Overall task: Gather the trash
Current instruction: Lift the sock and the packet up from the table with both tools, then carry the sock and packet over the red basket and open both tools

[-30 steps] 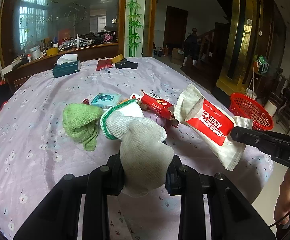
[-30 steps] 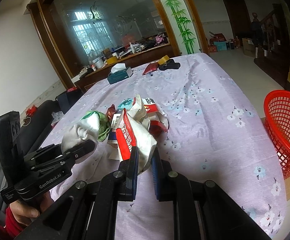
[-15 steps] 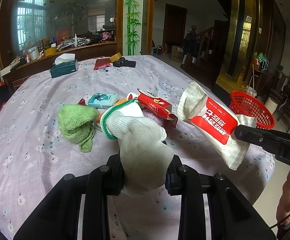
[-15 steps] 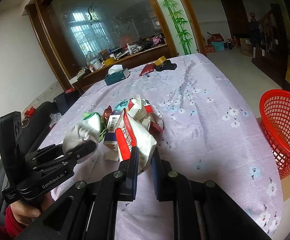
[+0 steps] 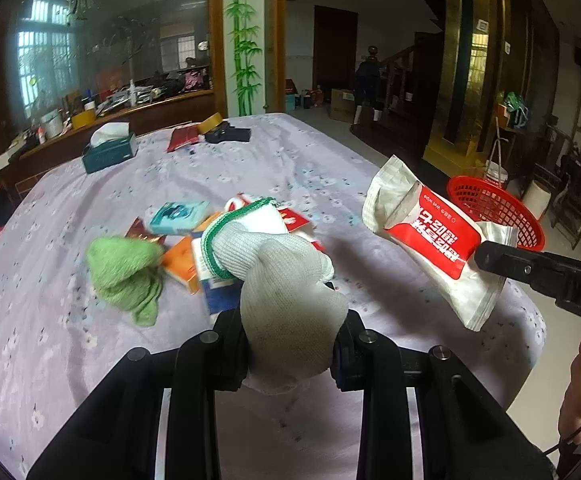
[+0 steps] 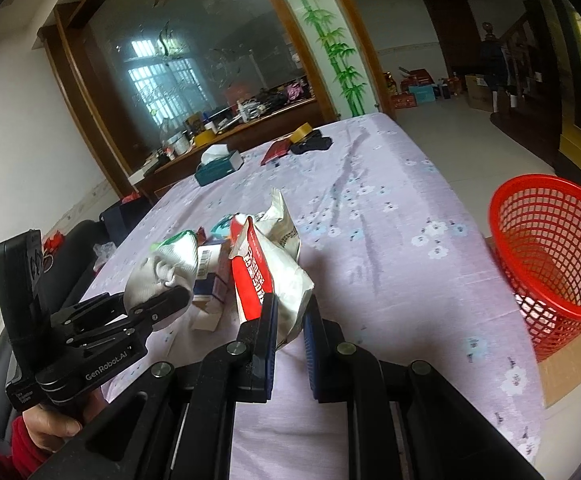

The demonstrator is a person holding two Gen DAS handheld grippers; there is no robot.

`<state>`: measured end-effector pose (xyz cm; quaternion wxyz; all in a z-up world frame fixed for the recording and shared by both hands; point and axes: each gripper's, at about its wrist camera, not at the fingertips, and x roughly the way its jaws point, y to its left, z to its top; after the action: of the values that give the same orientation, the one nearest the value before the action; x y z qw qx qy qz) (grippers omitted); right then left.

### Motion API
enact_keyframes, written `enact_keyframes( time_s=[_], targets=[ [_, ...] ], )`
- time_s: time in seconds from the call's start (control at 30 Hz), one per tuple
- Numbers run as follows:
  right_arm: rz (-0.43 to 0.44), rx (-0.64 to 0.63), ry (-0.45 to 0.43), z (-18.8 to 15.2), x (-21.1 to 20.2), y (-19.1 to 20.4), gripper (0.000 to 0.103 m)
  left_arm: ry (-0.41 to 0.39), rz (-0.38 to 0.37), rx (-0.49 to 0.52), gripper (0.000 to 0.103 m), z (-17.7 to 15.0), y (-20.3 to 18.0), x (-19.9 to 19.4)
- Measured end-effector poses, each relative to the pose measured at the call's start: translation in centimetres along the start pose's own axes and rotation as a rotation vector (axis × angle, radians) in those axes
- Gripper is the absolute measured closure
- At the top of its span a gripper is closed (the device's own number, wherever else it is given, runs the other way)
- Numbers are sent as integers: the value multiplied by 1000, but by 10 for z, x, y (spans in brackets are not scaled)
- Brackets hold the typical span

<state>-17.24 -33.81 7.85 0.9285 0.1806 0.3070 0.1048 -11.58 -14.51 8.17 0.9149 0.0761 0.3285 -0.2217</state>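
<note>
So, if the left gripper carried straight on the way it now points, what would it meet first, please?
Probably the pile of small boxes on the purple tablecloth, just past the white glove the left gripper holds; depth is hard to judge.

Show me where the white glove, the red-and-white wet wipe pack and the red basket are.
white glove (image 5: 290, 300), left wrist view, on its knitted body.
wet wipe pack (image 5: 434, 236), left wrist view, on its red label.
red basket (image 6: 550, 240), right wrist view, on its mesh wall.
</note>
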Motion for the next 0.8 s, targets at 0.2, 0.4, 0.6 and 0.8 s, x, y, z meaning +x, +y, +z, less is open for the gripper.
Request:
enact_keyframes(
  time_s=[0.2,0.4,0.6,0.8],
  targets=[
    [-26,37,-38,5,-18,-22,89,-1,-27,37,74,11,-23,7],
    [-71,80,-90,12,-41,-48,89,-2,-62,81,73,23,-52,15],
    [-152,133,-151,18,-69,-83,89,13,-132,121,73,40,-85,28],
    [-277,206,-215,24,-101,-129,89,38,-264,185,73,64,-143,48]
  ],
)
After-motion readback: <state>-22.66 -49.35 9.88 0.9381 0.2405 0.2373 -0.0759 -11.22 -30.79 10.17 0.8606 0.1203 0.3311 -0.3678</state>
